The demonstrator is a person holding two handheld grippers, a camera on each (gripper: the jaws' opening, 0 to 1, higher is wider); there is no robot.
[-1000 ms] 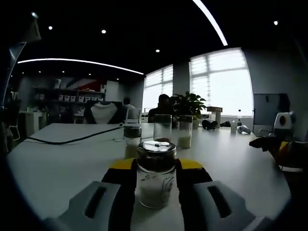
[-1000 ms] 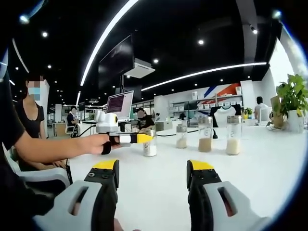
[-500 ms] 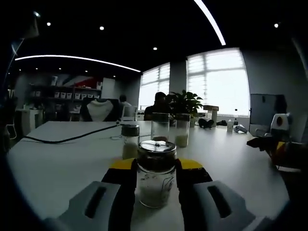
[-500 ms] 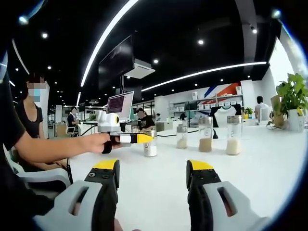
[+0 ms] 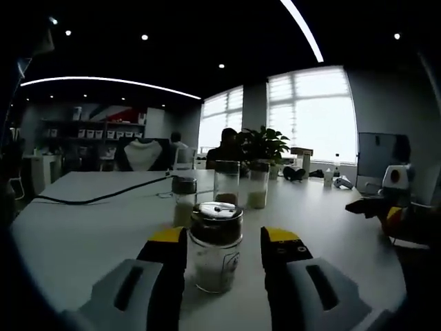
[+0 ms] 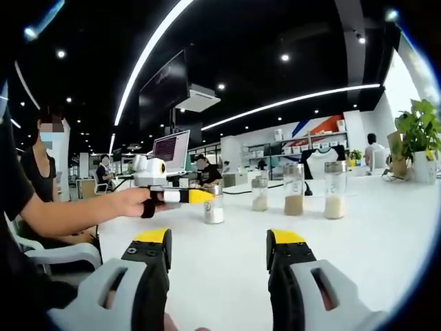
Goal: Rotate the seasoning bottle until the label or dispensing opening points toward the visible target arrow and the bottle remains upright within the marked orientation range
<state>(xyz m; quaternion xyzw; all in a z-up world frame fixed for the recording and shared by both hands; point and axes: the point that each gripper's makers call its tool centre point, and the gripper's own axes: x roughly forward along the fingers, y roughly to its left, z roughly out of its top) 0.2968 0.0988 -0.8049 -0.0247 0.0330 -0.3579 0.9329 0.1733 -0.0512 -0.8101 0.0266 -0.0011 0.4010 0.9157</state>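
The seasoning bottle (image 5: 216,248), clear glass with a dark metal lid and white grains inside, stands upright on the white table (image 5: 76,241). My left gripper (image 5: 224,236) is open around it, its yellow-tipped jaws a small gap off each side of the glass. From the right gripper view, the same bottle (image 6: 214,205) is small at centre left, with the left gripper (image 6: 189,196) held beside it by a person's hand (image 6: 131,202). My right gripper (image 6: 217,241) is open over bare tabletop, nothing between its jaws.
Three more glass bottles (image 6: 293,190) stand in a row farther along the table, seen behind the near one as bottles (image 5: 226,185) in the left gripper view. A black cable (image 5: 103,198) crosses the table. A potted plant (image 5: 263,146) and seated people are beyond.
The left gripper's jaws, pressed against the bottle before, have spread apart and let it go. The bottle stays upright. The right gripper has barely moved.
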